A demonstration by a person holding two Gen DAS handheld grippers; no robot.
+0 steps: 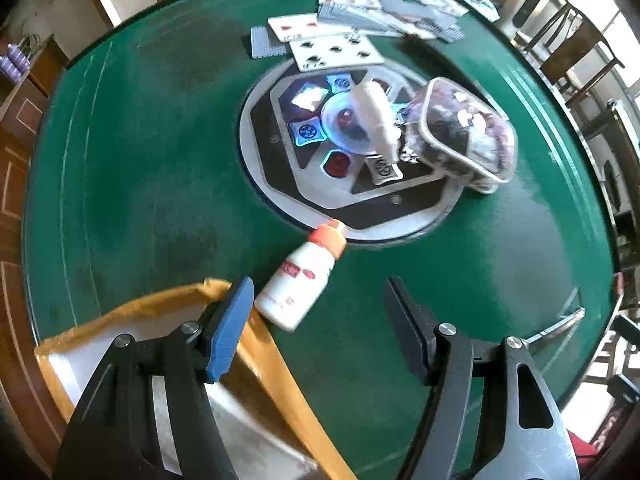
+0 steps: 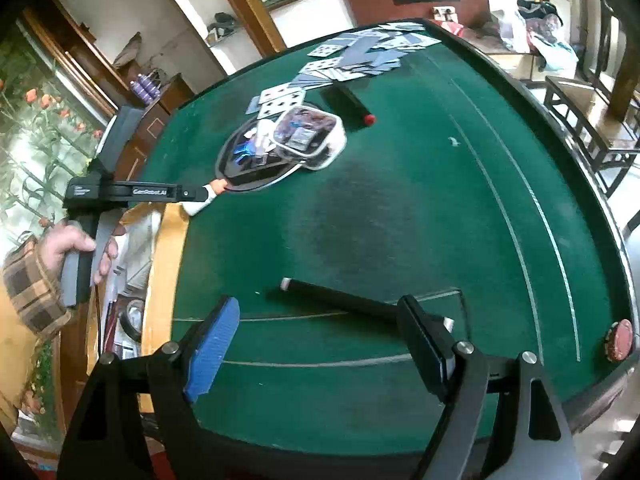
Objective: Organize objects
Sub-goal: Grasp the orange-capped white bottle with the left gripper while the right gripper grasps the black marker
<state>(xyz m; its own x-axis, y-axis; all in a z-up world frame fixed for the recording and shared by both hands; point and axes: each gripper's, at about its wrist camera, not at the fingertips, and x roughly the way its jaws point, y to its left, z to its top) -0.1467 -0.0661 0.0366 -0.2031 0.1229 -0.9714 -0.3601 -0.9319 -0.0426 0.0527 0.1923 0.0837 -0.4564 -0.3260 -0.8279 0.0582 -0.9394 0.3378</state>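
At the nine o'clock edge of the green table (image 2: 400, 216) a hand (image 2: 74, 246) in a plaid sleeve (image 2: 32, 280) grips the handle of the left gripper (image 1: 320, 316). Its jaws are spread apart with nothing between them, poised over the felt. Beneath its blue pad lies a yellow-rimmed box (image 1: 260, 356), at seven o'clock in that gripper's own view.

Just beside the box rim, a white bottle (image 1: 294, 288) with an orange cap lies on its side, cap toward the round control panel (image 1: 344, 152) at the table's centre. At two o'clock from the bottle, a clear pouch (image 1: 464, 132) with a white zip edge rests partly on the panel. Playing cards (image 1: 340, 46) are scattered at twelve o'clock beyond it, near the far rim.

Further right, the right gripper (image 2: 320, 328) also stands released and empty. A black stick (image 2: 340, 298) lies on the felt between its fingers, one end hidden behind the black finger; whether a pad touches it I cannot tell. A red disc (image 2: 620, 340) sits at the table's three o'clock edge.
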